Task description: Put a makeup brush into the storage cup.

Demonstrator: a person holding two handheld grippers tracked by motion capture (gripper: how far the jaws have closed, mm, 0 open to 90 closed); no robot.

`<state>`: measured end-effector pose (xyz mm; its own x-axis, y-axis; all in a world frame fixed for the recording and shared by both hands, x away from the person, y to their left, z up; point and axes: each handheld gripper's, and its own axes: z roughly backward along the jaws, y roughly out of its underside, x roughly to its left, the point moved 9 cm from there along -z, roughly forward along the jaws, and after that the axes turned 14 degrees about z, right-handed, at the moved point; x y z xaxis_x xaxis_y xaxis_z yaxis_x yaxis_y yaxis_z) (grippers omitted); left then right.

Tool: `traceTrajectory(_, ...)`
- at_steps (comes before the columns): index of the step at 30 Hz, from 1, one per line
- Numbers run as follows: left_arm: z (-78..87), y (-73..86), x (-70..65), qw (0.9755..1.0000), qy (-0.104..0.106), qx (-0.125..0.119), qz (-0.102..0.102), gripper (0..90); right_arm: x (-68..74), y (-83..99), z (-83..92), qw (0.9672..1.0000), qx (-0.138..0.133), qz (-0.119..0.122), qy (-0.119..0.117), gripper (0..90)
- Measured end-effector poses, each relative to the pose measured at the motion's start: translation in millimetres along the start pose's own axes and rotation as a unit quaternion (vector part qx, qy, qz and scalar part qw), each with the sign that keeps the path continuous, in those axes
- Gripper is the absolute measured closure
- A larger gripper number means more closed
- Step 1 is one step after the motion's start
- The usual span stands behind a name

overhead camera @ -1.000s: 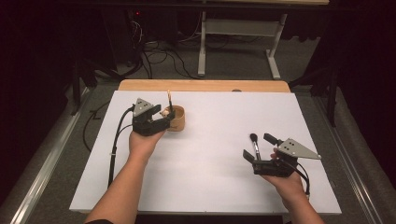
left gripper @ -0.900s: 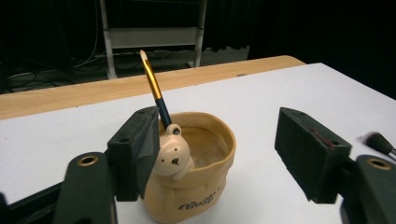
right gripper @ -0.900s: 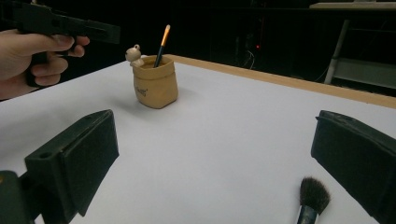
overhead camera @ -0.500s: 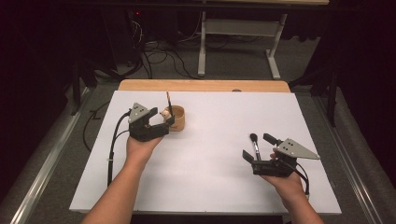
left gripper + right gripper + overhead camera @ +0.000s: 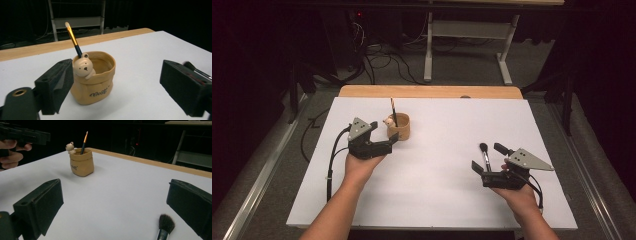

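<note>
A tan pouch-shaped cup (image 5: 402, 131) (image 5: 93, 85) (image 5: 82, 166) with a small bear figure (image 5: 83, 67) on its rim stands on the white table top (image 5: 437, 200). A thin brush (image 5: 393, 111) (image 5: 73, 40) (image 5: 84, 141) with an orange ferrule leans inside it. My left gripper (image 5: 383, 133) (image 5: 117, 83) is open just left of the cup; its jaws have just been opening, and the cup sits between them near the left pad. My right gripper (image 5: 489, 158) (image 5: 112, 207) is open at the front right. A black-bristled brush (image 5: 485, 155) (image 5: 165, 223) lies on the table between its jaws, untouched.
A wooden strip (image 5: 427, 91) runs along the table's far edge. Beyond it stand a metal desk frame (image 5: 429, 45) and loose cables (image 5: 382, 60) on the floor. The left hand (image 5: 10, 152) shows at the right gripper view's left edge.
The left gripper has let go of the thin brush, opened wider and drawn back a little from the cup, toward me. The brush stays in the cup. The right hand has kept still.
</note>
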<state>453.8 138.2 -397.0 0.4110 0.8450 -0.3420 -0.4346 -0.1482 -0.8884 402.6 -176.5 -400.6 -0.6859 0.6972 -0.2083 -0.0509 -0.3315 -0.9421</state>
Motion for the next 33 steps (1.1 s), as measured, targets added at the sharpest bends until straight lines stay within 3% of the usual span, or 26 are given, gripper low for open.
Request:
traceTrajectory(10, 10.2, 14.5, -7.1, 0.9999, 0.011, 0.008, -0.001, 0.4, -0.6, 0.1, 0.6, 1.0, 0.001, 0.002, 0.003, 2.0)
traceTrajectory(14, 19.1, 18.1, -9.0, 0.9999, 0.015, 0.004, 0.002, 0.2, -1.8, -0.3, 1.3, 1.0, 0.0, 0.002, 0.005, 1.9)
traceTrajectory(21, 29.3, 26.2, -14.3, 0.9997, 0.024, 0.009, -0.004, 0.2, -15.3, 1.2, 7.8, 0.9995, 0.005, 0.004, 0.031, 1.9)
traceTrajectory(27, 34.8, 35.3, -14.4, 0.9997, 0.018, 0.012, -0.009, 0.2, -21.3, 2.3, 11.3, 0.9991, 0.007, 0.003, 0.043, 1.9)
traceTrajectory(33, 39.3, 40.2, -13.9, 0.9996, 0.021, 0.01, -0.017, 0.2, -36.1, 6.0, 19.5, 0.9977, 0.013, 0.001, 0.067, 1.9)
